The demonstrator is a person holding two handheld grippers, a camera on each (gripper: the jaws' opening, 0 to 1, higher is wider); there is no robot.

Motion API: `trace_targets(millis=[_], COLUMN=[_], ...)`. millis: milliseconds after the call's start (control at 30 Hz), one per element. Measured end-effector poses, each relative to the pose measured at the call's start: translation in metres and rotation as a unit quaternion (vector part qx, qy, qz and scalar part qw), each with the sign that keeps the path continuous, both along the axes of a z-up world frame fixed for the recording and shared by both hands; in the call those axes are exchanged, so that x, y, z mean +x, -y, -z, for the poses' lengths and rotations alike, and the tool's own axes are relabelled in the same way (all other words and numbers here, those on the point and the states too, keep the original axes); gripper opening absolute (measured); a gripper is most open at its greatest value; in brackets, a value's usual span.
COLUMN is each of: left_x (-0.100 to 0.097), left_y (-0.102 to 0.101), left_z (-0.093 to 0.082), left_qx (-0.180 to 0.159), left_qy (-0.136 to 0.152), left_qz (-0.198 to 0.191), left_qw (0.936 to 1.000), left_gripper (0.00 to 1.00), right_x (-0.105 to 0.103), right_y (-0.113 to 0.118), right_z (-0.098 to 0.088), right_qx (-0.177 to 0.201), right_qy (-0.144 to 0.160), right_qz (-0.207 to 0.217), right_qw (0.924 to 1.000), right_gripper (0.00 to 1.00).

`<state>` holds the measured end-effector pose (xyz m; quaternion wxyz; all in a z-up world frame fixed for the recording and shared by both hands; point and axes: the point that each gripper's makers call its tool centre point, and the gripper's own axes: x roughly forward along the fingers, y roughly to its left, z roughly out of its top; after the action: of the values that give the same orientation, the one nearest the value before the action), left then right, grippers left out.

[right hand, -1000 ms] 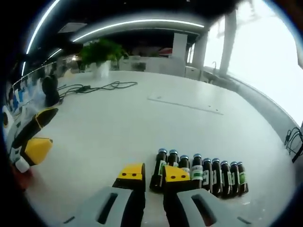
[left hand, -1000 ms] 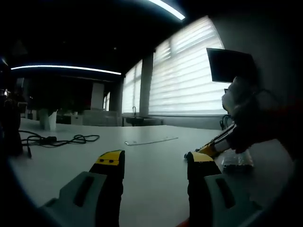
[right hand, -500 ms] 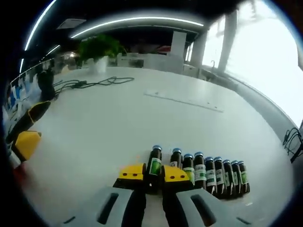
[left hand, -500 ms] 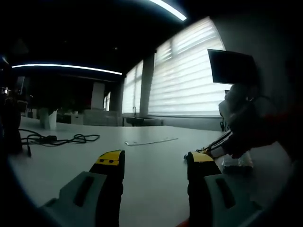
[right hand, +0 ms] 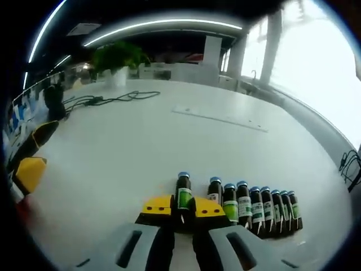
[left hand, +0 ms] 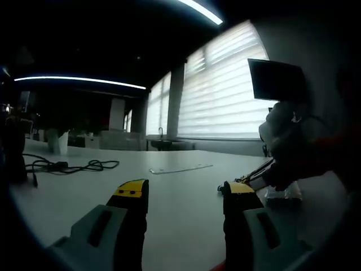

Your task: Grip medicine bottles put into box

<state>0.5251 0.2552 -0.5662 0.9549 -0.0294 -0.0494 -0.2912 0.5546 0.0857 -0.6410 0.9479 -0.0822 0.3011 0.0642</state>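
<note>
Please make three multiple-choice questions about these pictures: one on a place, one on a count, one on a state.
1. Where does the potted plant stand?
A. at the table's far end
B. beside the bottles
C. on the floor

2. How many medicine bottles remain in the row beside the gripped one?
A. three
B. seven
C. twelve

3. What is the right gripper doing?
A. open over bare table
B. shut on the medicine bottle
C. holding a cable

Answers: 1 A, it sits far back on the white table. 2 B, seven caps show in line. 3 B, both yellow tips press that bottle's sides.
</note>
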Motion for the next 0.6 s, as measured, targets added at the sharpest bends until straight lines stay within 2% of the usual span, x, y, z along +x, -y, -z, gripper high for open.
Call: trace_targets(millis=[333, 467, 600], left_x=[0.0, -0.001, -0.001], left_y=[0.001, 0.001, 0.002], left_z=[0.0, 0.0, 0.0], left_qx=[0.002, 0.004, 0.006], left_qy=[0.001, 0.001, 0.001], left_qz=[0.001, 0.002, 0.002], left_qw=[1.0, 1.0, 1.0], left_gripper=[0.46, 0.46, 0.46], right_x=[-0.003, -0.008, -0.017], right_y=[0.004, 0.005, 0.004], right_z=[-0.01, -0.02, -0.037], right_qx=[0.007, 0.014, 0.019], right_qy=[0.014, 0.023, 0.044], right_qz=[0.007, 0.007, 0.0], right_qw=[0.9999, 0.9996, 0.9989], right_gripper=[0.07, 0.07, 0.07])
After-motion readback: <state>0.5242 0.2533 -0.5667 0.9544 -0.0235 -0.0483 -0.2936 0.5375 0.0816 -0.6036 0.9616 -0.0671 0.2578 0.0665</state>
